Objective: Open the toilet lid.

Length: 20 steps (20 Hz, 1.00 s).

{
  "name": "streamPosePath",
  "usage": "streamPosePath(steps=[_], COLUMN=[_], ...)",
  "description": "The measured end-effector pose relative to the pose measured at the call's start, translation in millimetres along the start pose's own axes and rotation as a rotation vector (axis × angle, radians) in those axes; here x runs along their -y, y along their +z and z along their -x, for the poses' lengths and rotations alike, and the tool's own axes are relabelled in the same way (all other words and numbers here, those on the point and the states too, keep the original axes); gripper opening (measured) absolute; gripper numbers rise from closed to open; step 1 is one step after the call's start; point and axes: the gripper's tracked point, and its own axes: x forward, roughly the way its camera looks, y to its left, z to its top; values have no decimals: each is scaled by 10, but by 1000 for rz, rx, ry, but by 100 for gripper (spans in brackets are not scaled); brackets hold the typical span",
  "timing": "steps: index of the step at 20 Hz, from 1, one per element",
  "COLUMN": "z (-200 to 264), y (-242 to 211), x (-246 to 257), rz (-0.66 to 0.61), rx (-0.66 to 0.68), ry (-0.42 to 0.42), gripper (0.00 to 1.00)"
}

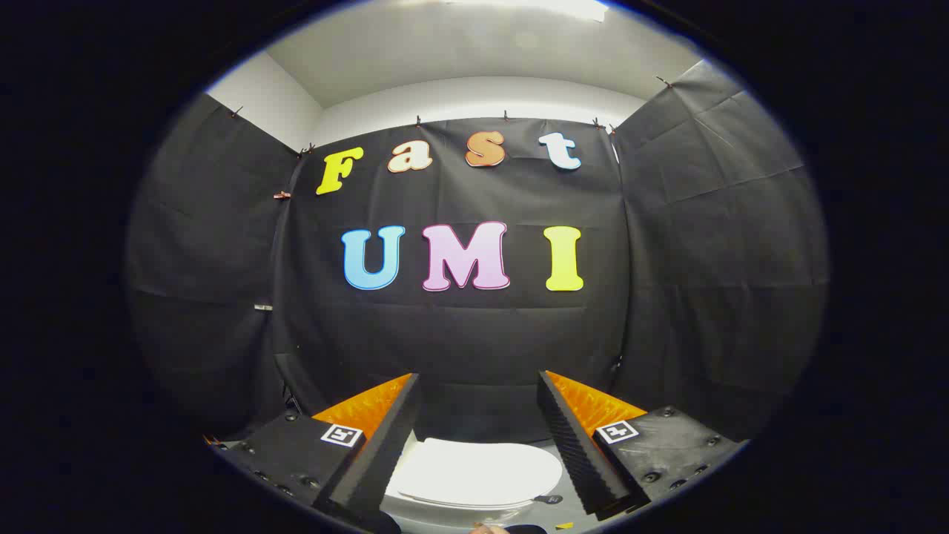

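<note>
toilet lid btwn fingers, wall behind

Recording booth, black cloth walls clipped up, white toilet standing inside, plain ceiling

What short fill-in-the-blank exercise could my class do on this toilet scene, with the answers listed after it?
1. The toilet lid is ____, lying flat on the bowl.
2. The gripper has its fingers spread ____, touching nothing.
3. The lid shows ____ the two fingers, below them.
4. Behind the toilet hangs a black ____.

Answers: closed; open; between; cloth
</note>
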Motion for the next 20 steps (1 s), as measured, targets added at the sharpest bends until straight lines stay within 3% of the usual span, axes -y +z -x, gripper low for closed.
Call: streamPosePath(steps=[20], z=[51], y=[48], x=[94], rz=[7], rx=[10], ry=[-15], gripper=[98])
